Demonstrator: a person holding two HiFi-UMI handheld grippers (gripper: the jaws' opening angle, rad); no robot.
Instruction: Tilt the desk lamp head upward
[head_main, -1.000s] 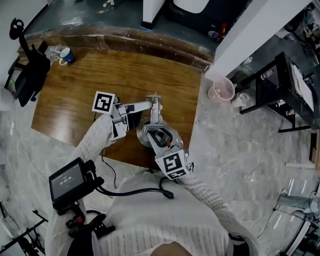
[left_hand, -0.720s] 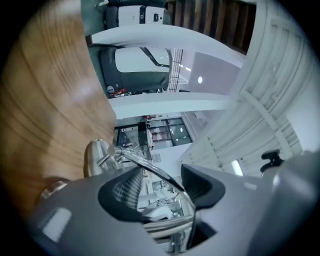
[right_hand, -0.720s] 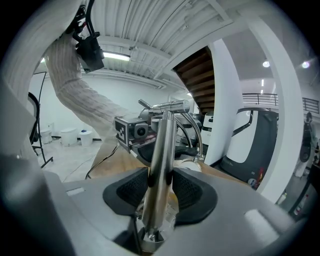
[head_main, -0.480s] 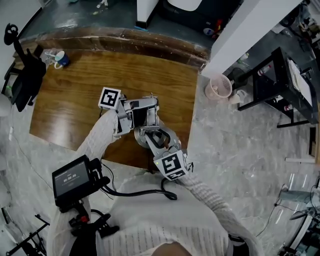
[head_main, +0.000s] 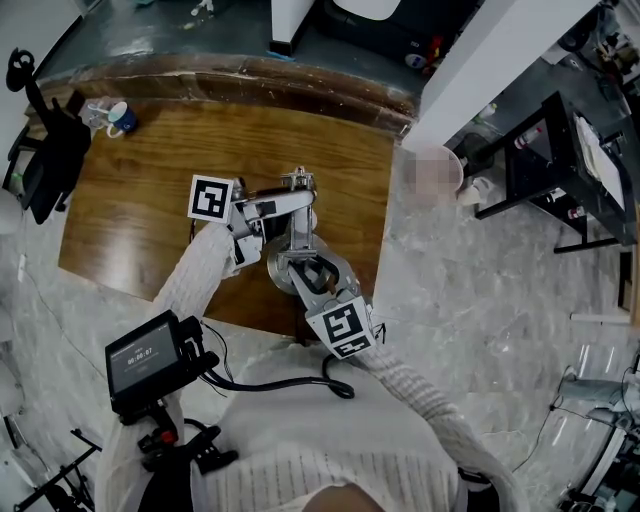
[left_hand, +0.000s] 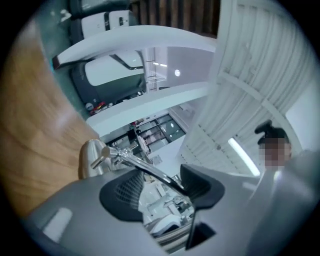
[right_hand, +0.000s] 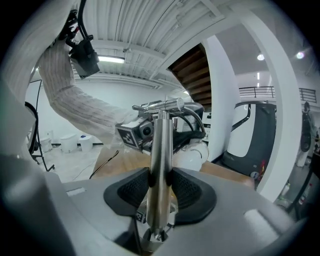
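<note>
Your desk lamp (head_main: 299, 232) stood on the desk (head_main: 150, 200) near your edge; a mug (head_main: 121, 117) sat in the far-left corner.

Left claw (left_hand: 162, 192), right claw (right_hand: 160, 187): narrowing, latter clamped

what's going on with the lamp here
A person is working a chrome desk lamp on the wooden table with two handheld grippers. The right gripper has its jaws clamped on the lamp's upright post and has just been tightening. The left gripper has the thin lamp arm between its jaws, which have just been closing but are not yet pinching it.
</note>
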